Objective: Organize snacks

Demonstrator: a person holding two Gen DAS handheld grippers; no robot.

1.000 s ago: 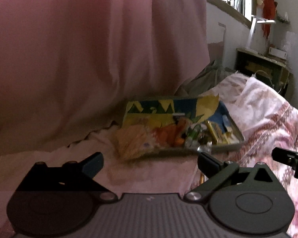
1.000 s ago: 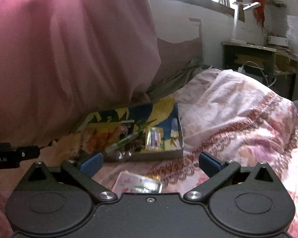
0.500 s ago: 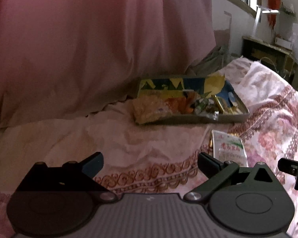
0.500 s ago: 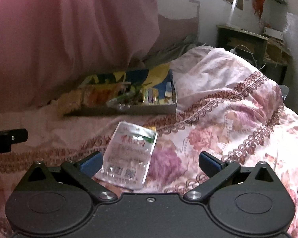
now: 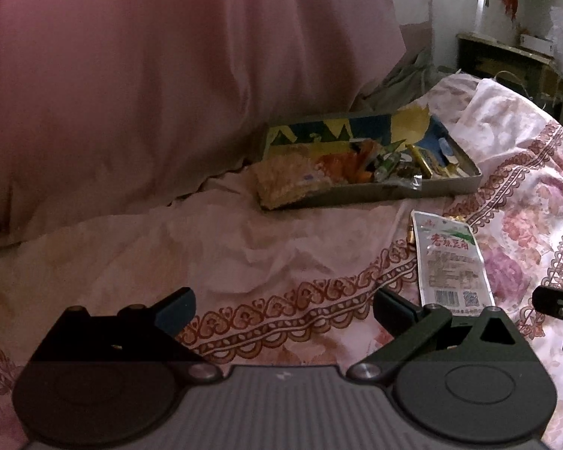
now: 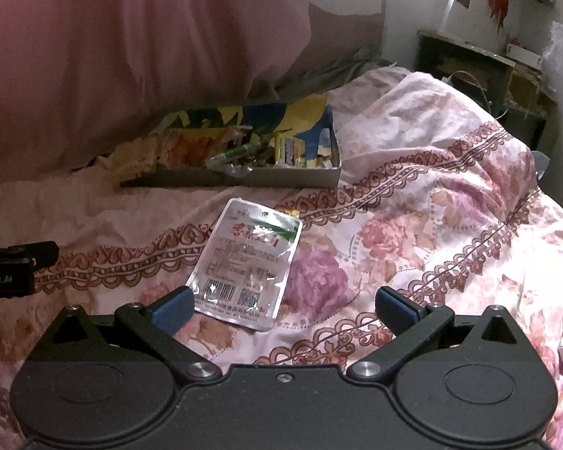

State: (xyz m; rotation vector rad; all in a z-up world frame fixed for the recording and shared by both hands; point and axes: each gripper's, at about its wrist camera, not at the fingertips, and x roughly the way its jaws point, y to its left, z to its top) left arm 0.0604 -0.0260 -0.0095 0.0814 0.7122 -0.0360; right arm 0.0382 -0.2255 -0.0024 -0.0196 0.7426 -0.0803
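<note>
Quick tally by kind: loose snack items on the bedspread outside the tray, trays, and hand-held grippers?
Silver snack packet: 1
Small gold-wrapped piece beside the packet: 1
Tray of snacks: 1
Hand-held grippers, left and right, both open and empty: 2
Total: 5

left hand-held gripper (image 5: 283, 307): black body, ribbed grey plate, silver screws | right hand-held gripper (image 6: 284, 304): black, blue pads (image 6: 170, 305)

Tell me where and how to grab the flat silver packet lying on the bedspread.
Take the silver packet by its near barcode edge with the right gripper, coming in low from the front. It lies flat on soft bedspread, and that edge sits between the open fingers.
</note>
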